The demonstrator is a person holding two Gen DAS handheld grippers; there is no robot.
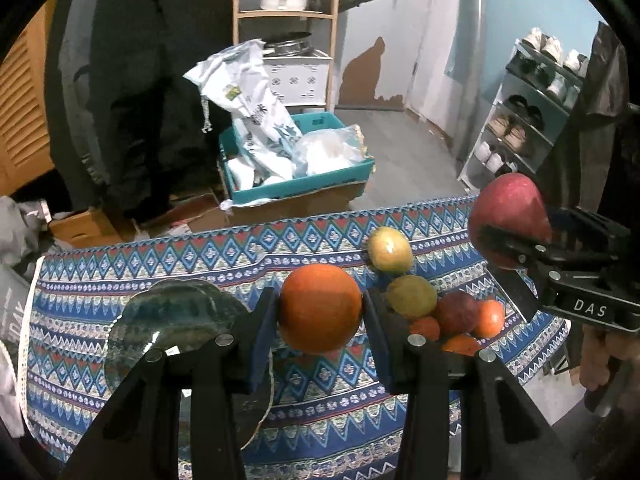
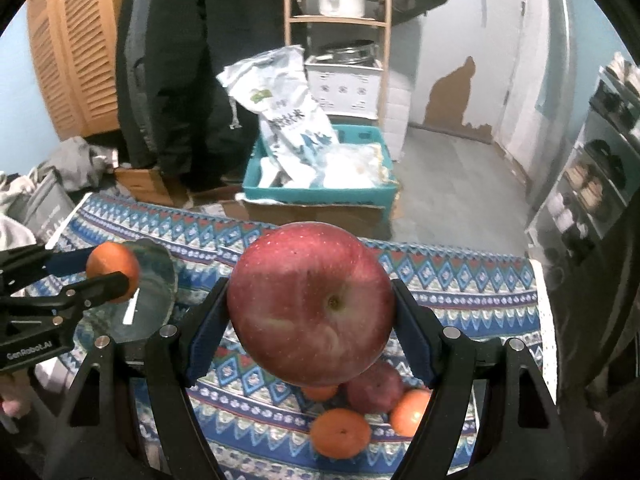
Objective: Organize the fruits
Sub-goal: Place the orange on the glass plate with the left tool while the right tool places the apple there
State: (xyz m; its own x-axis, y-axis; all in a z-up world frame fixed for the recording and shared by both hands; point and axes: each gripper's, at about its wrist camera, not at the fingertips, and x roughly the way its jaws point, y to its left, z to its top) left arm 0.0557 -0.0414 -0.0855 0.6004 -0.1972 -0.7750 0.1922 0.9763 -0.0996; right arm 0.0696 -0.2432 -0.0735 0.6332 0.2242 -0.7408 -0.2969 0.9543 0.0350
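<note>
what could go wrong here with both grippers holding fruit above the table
1. The orange in the left gripper is pinched only at its sides, so it might slip and roll off the tablecloth.
2. The big apple bulges past the right gripper pads; a tilt could drop it on the fruit pile below.
3. The glass plate sits near the left gripper and could be knocked.

Four oranges (image 1: 319, 307), two red apples (image 1: 508, 222), two yellow-green fruits (image 1: 389, 249), one glass plate (image 1: 176, 320).
</note>
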